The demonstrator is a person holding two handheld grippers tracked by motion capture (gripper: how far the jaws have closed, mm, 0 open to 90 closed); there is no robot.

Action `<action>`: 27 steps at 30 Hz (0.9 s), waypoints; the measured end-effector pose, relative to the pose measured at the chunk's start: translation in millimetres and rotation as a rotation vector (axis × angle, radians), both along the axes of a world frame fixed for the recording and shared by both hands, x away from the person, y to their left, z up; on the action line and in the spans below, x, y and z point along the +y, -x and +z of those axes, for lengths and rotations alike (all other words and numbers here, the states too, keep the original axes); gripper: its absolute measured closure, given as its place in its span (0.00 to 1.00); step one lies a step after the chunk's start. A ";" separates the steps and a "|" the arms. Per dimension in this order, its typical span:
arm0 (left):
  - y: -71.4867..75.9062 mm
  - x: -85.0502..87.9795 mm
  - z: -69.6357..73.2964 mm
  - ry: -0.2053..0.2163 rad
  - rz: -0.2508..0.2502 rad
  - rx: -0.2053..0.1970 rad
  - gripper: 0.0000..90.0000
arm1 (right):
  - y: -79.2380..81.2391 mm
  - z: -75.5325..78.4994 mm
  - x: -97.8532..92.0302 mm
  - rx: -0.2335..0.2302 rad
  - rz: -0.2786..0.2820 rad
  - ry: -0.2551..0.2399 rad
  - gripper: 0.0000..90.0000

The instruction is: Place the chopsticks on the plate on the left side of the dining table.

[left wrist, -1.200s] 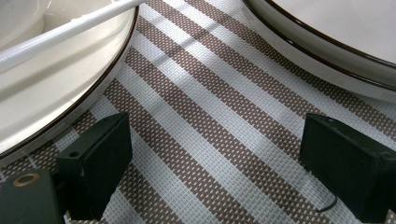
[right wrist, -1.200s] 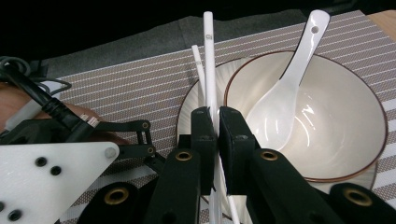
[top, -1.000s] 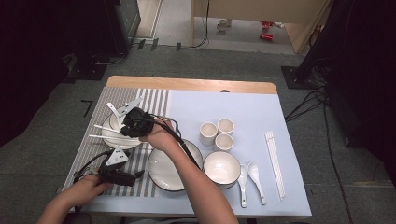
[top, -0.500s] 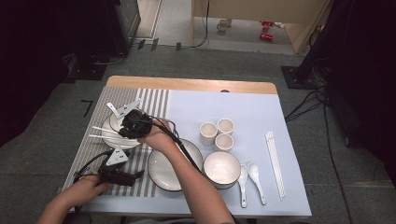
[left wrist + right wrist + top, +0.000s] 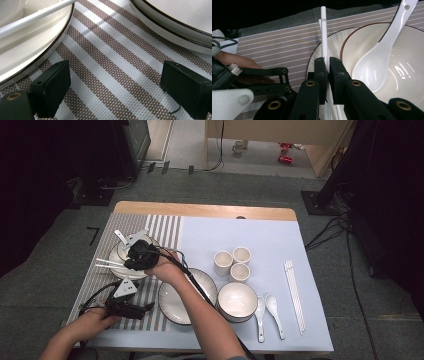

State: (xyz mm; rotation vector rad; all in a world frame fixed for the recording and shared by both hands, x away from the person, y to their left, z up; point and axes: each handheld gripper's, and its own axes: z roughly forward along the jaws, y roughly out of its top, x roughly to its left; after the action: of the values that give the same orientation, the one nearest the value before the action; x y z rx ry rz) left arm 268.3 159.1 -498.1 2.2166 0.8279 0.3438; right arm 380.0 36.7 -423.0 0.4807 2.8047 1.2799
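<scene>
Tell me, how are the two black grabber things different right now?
The right gripper is shut on white chopsticks; the left gripper is open with nothing between its jaws. The right gripper is over the bowl and plate, beside a white spoon; the left gripper sits low over the striped placemat. Both have black jaws, and a hand holds each.

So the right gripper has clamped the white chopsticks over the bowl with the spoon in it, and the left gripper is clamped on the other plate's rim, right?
Not quite. The right gripper is indeed shut on the white chopsticks over the bowl holding the spoon. But the left gripper is open, holding nothing: the left gripper view shows its jaws apart over the striped placemat.
</scene>
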 end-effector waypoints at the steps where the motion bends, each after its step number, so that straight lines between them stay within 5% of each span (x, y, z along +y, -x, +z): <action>1: 0.0 0.0 0.1 0.000 0.000 0.001 0.11 | 0.2 -0.8 0.9 0.005 -0.002 0.001 0.94; 27: 0.0 0.1 0.1 -0.002 -0.002 0.002 0.11 | -1.3 -22.8 14.6 0.024 0.019 0.012 0.94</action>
State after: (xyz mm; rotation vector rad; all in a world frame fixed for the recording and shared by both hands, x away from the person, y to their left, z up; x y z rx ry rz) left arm 268.3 159.2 -498.0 2.2194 0.8270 0.3423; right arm 381.3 51.4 -445.8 0.4735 2.8414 1.2689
